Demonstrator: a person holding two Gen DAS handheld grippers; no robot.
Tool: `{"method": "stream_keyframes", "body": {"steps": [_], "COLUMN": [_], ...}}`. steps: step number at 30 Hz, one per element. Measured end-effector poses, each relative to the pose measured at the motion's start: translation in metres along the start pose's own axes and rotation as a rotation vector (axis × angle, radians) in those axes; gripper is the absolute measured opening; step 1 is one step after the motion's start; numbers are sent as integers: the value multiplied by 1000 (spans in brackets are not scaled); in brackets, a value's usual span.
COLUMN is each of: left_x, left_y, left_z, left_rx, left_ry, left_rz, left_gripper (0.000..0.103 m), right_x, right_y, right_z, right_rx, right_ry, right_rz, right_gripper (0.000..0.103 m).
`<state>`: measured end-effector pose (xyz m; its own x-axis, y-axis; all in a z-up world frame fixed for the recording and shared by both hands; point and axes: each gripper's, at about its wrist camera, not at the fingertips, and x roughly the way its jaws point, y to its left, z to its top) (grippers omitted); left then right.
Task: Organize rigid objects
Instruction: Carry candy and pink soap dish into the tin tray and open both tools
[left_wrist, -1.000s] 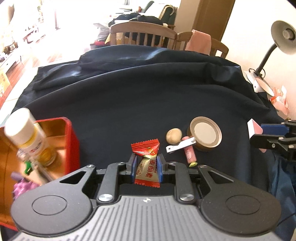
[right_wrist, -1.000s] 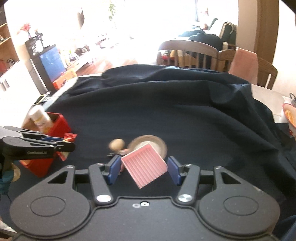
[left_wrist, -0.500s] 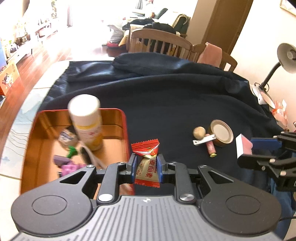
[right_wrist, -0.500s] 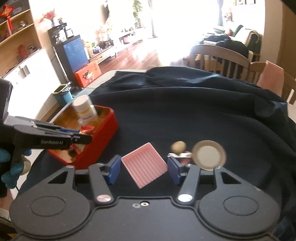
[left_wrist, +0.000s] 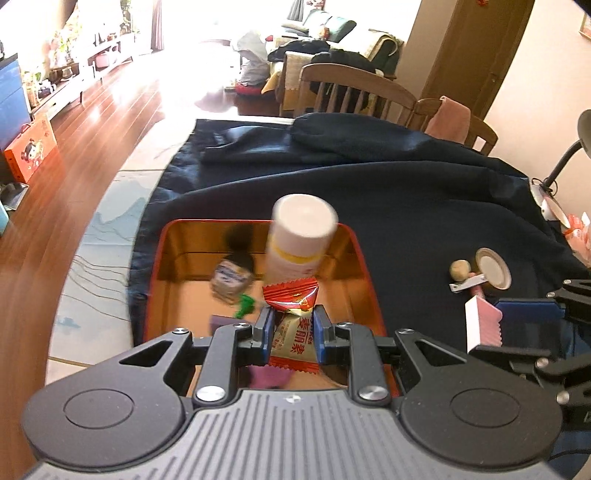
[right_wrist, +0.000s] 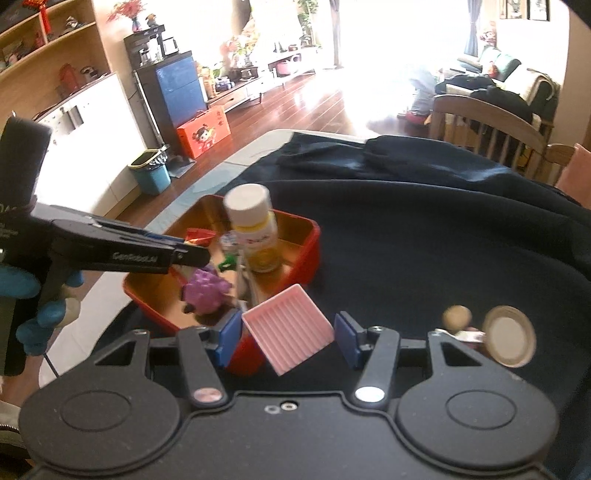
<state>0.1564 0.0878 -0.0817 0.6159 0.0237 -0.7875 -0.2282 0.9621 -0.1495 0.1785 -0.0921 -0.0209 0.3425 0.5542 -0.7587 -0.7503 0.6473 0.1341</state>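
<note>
My left gripper (left_wrist: 293, 331) is shut on a red candy packet (left_wrist: 293, 328) and holds it above the red tin box (left_wrist: 364, 273). The box holds a white-capped bottle (left_wrist: 299, 240), a purple toy (right_wrist: 207, 290), a green piece (left_wrist: 244, 305) and a wrapped sweet (left_wrist: 231, 278). My right gripper (right_wrist: 287, 336) is shut on a pink ridged tray (right_wrist: 288, 328), held tilted just right of the box (right_wrist: 306, 243). The left gripper (right_wrist: 177, 254) shows in the right wrist view, over the box.
A round lid (right_wrist: 509, 341), a small tan ball (right_wrist: 457, 316), a nail clipper (left_wrist: 466, 285) and a pink stick lie together on the dark blue cloth (left_wrist: 406, 206) right of the box. Wooden chairs (left_wrist: 354, 92) stand behind the table. A desk lamp (left_wrist: 565, 162) is far right.
Both grippers have moved left toward the red box. The candy packet now hangs over the box's inside. The pink tray has come next to the box's right wall.
</note>
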Motion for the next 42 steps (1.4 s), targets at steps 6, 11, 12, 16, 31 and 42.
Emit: {"method": "stream_keyframes", "body": {"steps": [6,11,12,16,31,42], "left_x": [10,23,25,34,75,83], "left_y": [31,48,49,50,49,48], "left_z": [4,8,8,11,15,14], "left_rx": [-3,12,19,54,143,165], "left_ry": [15,32,35,35,71,82], "left_rz": [17,26,24,8,29,26], "left_gripper": [21,21,21,21,21,21], "right_x": [23,42,46,64,95,96], "right_y": [30,49,52,61,70,72], "right_z": [9,12,13,13,7,4], "right_rx": [0,-20,-21,-33,-47,-42], "right_ry": [17,48,54,78,121,132], "right_rz": [20,12,11,-2,-57,-70], "right_gripper": [55,55,55,55,55,59]}}
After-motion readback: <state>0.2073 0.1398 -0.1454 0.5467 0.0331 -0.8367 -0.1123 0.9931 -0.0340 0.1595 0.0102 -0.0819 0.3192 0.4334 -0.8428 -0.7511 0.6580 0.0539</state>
